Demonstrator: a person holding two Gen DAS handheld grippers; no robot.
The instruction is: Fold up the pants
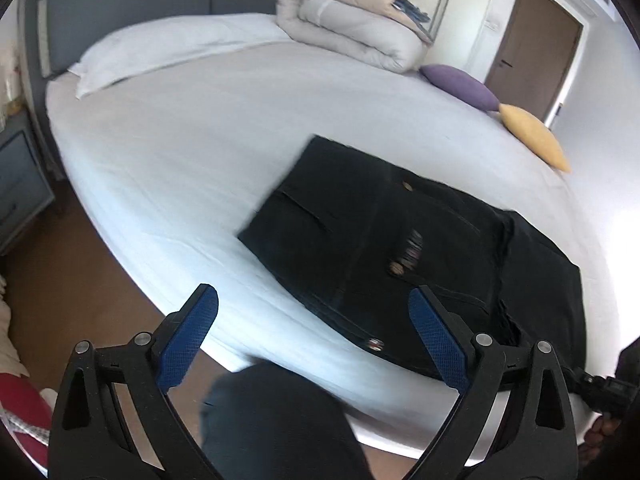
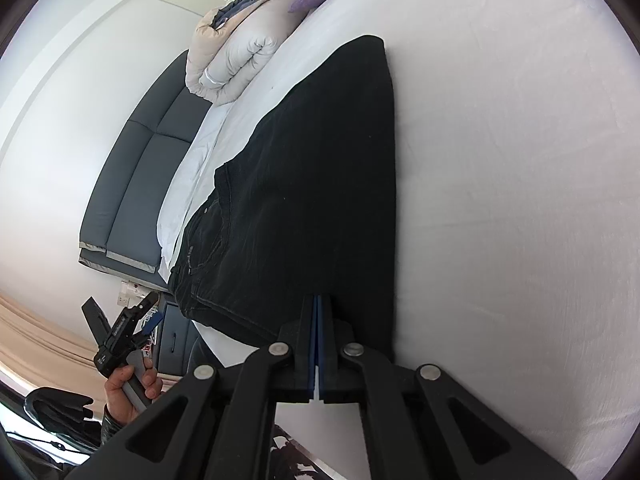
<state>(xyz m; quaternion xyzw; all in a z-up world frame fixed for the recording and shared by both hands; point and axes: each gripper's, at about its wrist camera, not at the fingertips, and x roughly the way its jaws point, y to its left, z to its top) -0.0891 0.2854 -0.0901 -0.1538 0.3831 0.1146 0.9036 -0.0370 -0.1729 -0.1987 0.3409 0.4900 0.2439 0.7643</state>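
Black pants lie flat on the white bed near its front edge, waistband and buttons facing me in the left wrist view. My left gripper hovers open above the bed's edge with nothing between its blue pads. It also shows in the right wrist view, where a hand holds the left gripper off the bed. My right gripper is shut, its tips against the near edge of the pants. Whether cloth is pinched between them is hidden.
A rolled duvet, a white pillow, a purple cushion and a yellow cushion lie along the bed's far side. A grey nightstand and brown floor are left. A person's dark trouser leg stands below.
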